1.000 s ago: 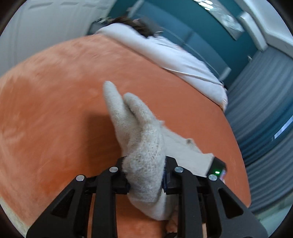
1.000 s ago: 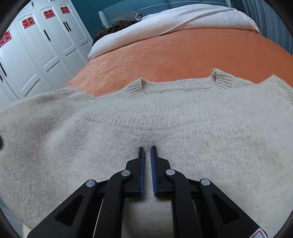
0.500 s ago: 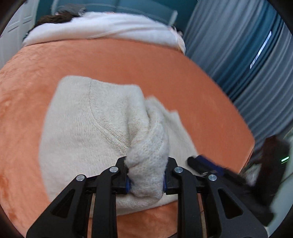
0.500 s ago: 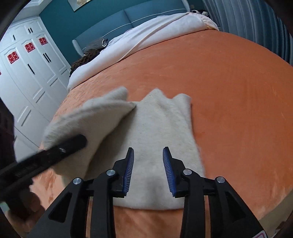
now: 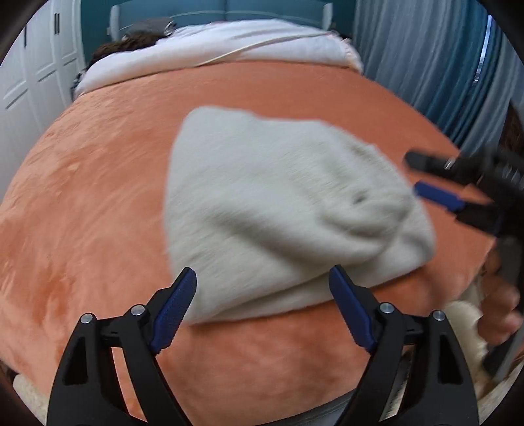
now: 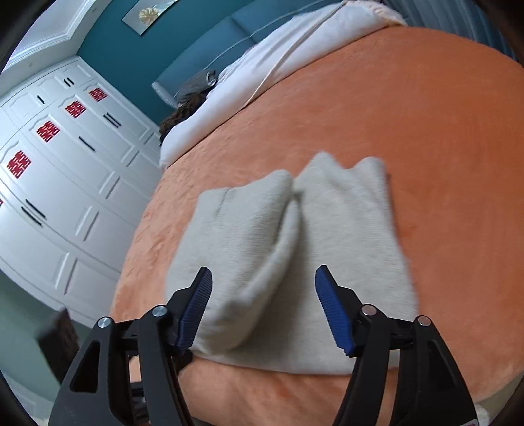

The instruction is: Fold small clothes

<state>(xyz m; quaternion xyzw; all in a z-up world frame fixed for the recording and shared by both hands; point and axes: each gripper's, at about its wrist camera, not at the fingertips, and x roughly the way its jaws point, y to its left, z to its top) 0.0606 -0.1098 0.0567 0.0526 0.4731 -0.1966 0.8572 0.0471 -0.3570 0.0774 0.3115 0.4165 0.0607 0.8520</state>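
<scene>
A cream knitted sweater (image 5: pixel 281 203) lies folded on the orange bedspread (image 5: pixel 98 196), its two sides turned in to meet along the middle (image 6: pixel 291 229). My left gripper (image 5: pixel 262 288) hovers over its near edge with jaws opening wide and nothing pressed between the pads. My right gripper (image 6: pixel 262 288) is also opening above the sweater's near end, its pads clear of the knit. In the left wrist view the right gripper (image 5: pixel 435 183) shows at the right edge beside the sweater, with a hand below it.
A white duvet (image 5: pixel 222 46) is bunched at the head of the bed against a teal headboard (image 5: pixel 229 9). White wardrobe doors (image 6: pixel 59 170) stand to the left and grey-blue curtains (image 5: pixel 425 59) to the right. The near bed edge runs just below the grippers.
My left gripper has let go of the bunched sleeve and opened wide; the sleeve now lies folded over the body. My right gripper has opened and drawn back from the knit.
</scene>
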